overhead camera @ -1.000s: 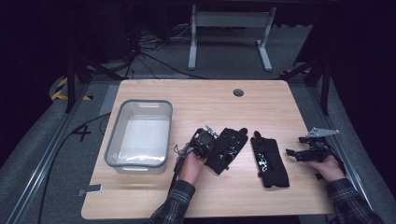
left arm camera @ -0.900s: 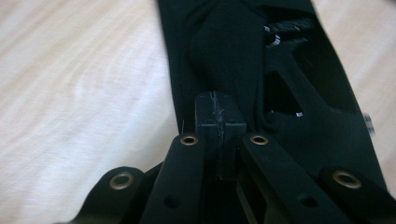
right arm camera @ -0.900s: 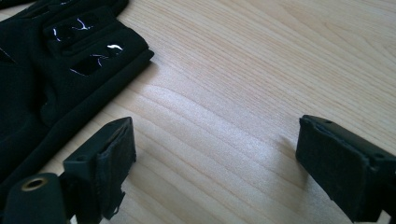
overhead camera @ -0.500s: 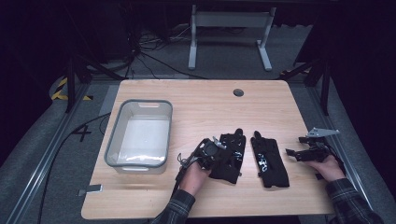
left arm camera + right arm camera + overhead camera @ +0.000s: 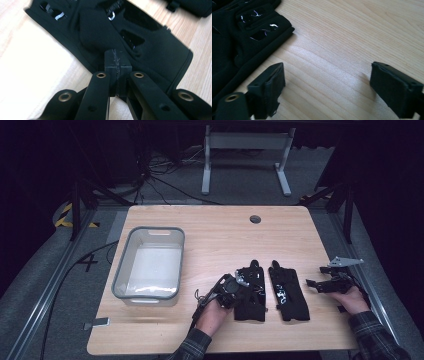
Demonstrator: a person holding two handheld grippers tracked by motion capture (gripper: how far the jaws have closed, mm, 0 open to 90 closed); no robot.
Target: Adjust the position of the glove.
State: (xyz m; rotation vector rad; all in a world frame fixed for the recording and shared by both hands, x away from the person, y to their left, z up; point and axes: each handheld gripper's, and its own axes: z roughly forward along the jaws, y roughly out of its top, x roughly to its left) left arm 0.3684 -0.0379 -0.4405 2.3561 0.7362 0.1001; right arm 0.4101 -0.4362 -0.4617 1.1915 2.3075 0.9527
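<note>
Since the earlier frames the left gripper (image 5: pixel 243 287) has slid rightward over the left glove (image 5: pixel 252 292), from that glove's left edge to well on top of it, and the glove itself sits slightly shifted toward the person. The right gripper (image 5: pixel 320 285) and the right glove (image 5: pixel 287 292) lie as before.

The wooden table (image 5: pixel 220 232) stands on a grey carpeted floor (image 5: pixel 50 270) in a dark room, with a white metal frame (image 5: pixel 245 155) and loose cables (image 5: pixel 160 175) beyond its far edge. A round grommet hole (image 5: pixel 255 219) marks the far middle of the tabletop.

One clear plastic bin (image 5: pixel 150 265) sits at the table's left. Two black gloves lie side by side at front centre, just apart, fingers pointing away from the person.

In the left gripper view the jaws are pressed together, pinching a fold of the left glove (image 5: pixel 140 42). In the right gripper view the jaws are spread wide over bare wood (image 5: pixel 352 37), with the right glove (image 5: pixel 244 32) beside one jaw.
</note>
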